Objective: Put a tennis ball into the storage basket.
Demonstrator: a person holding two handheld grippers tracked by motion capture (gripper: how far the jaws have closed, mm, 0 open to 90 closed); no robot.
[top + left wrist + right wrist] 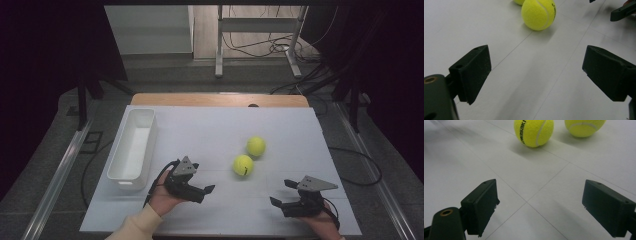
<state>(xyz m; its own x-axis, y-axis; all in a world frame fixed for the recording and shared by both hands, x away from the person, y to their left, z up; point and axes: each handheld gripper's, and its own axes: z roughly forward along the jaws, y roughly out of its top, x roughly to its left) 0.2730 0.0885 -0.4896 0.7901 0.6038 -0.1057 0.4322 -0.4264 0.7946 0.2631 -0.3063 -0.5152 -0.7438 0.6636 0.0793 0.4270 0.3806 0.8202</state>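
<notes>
Two fuzzy yellow-green tennis balls lie on the white worktop (300,125): one nearer (243,165), one farther to the right (256,146). One long white plastic bin (133,148) stands at the left. Two black handheld grippers, left (200,185) and right (281,194), one per hand.

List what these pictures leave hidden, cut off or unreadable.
- Far tennis ball: cut by the top edge in the left gripper view; also partly cut in the right gripper view.
- Print on the near tennis ball: partly curves out of sight; too small in the high view.
- White bin floor: near end hidden by its wall.
- Right gripper: hand cut by the bottom edge, high view.
</notes>
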